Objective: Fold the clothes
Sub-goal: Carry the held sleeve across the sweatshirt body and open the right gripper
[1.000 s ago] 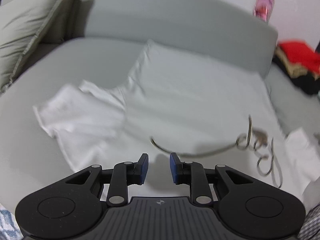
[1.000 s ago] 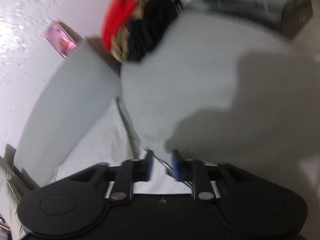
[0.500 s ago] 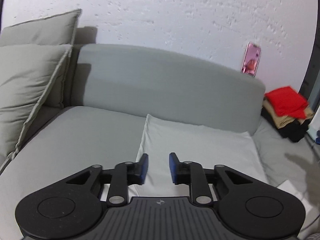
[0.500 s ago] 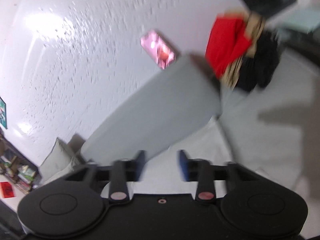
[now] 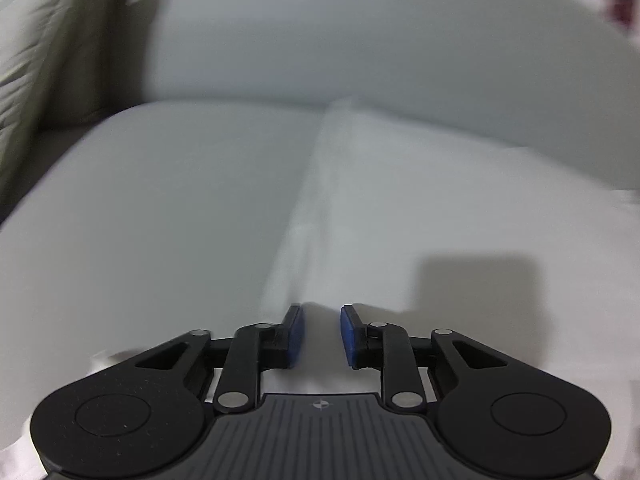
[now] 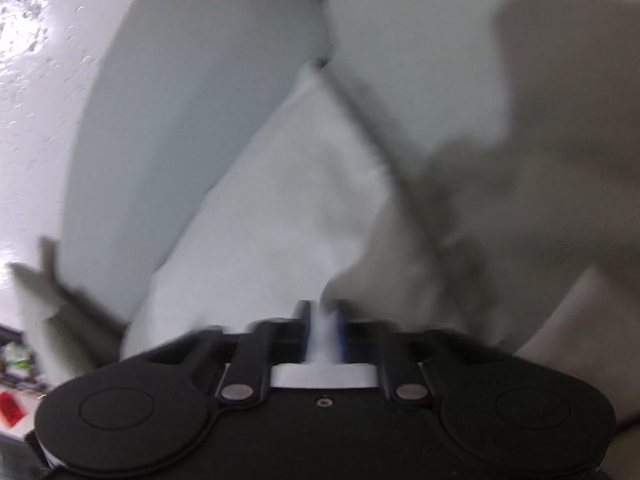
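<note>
A white garment [image 5: 400, 208] lies spread flat on the grey sofa seat [image 5: 160, 200], its left edge running up the middle of the left wrist view. My left gripper [image 5: 322, 336] hovers low over that edge, its blue pads apart with only flat cloth showing below the gap. In the blurred right wrist view the same white garment [image 6: 280, 208] runs up to my right gripper [image 6: 322, 332]. Its pads are drawn together with a strip of white fabric pinched between them, and a fold rises just ahead of them.
The grey sofa backrest [image 5: 360, 40] stands behind the garment, and a beige cushion [image 5: 24, 60] leans at the far left. A pink phone [image 5: 620, 4] sits on top of the backrest at the right. Dark shadows fall across the seat [image 6: 520, 80] at the right.
Both views tipped up toward the wall and backrest, then dropped back down close to the white garment. The right gripper's pads went from apart to pinching white fabric. The left pads kept their gap.
</note>
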